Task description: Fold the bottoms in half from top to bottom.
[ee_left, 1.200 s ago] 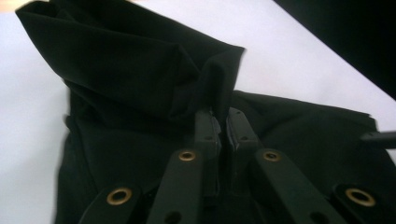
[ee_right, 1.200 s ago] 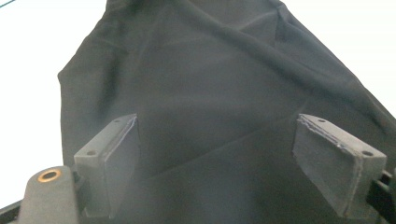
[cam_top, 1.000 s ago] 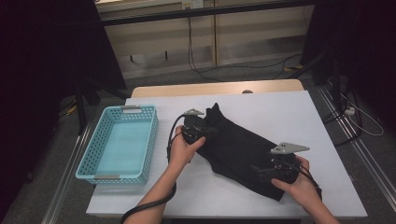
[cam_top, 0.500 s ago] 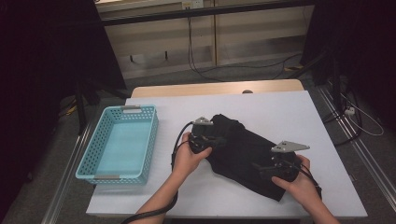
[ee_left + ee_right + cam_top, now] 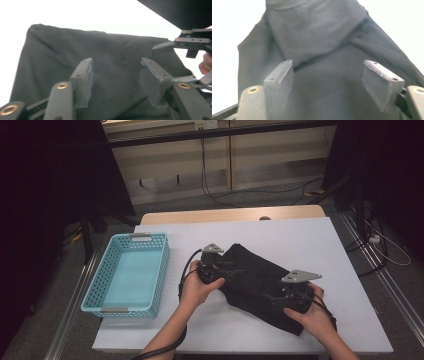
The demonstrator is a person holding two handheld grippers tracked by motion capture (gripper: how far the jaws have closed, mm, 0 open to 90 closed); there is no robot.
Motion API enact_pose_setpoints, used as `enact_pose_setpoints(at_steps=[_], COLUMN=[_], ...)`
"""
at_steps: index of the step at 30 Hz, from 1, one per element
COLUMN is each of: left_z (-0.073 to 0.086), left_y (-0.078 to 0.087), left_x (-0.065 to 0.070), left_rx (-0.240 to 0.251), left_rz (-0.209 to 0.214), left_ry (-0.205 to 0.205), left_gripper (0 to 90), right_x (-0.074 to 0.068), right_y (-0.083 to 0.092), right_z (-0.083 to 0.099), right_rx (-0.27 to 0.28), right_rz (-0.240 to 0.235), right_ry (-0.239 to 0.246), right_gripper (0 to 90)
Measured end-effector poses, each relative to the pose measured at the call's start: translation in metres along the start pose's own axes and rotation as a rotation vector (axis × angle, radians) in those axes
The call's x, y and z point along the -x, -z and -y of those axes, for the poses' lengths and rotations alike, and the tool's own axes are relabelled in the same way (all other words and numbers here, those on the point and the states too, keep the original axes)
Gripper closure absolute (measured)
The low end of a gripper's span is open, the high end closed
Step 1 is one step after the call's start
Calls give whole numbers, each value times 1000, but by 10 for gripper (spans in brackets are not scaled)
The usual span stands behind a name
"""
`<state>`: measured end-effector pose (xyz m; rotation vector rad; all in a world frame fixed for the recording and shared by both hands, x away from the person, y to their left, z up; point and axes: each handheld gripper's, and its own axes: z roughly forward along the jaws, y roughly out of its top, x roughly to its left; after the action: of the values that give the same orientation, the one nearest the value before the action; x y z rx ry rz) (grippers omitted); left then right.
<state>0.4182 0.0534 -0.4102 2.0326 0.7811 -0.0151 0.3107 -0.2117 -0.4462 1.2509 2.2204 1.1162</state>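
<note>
Left gripper [image 5: 115, 82] just sprang open, right gripper [image 5: 327, 85] narrowing, jaws empty — pinch black cloth [image 5: 260, 280] low-centre, lift evenly.

No readable text, labels, brands, numbers or signs in any view.
</note>
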Motion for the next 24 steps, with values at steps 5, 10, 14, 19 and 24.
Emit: enact_pose_setpoints(at_steps=[5, 10, 14, 19, 24], left_z=[3, 9, 12, 14, 18], left_y=[7, 18, 25, 29, 30], left_x=[-9, -22, -29, -34, -39], left_rx=[-3, -20, -27, -23, -40], left_rz=[-36, -101, -131, -141, -154], left_ry=[3, 8, 18, 29, 28], left_gripper=[292, 236, 203, 177, 154], right_x=[-12, -20, -21, -20, -18], right_y=[-12, -23, -30, -35, -35], right_z=[-7, -10, -10, -10, -10], right_rx=[-17, -40, -76, -73, -70], right_rz=[-54, -69, -65, -50, -39], right_ry=[48, 87, 84, 117, 118], right_gripper=[476, 544, 614, 795, 863])
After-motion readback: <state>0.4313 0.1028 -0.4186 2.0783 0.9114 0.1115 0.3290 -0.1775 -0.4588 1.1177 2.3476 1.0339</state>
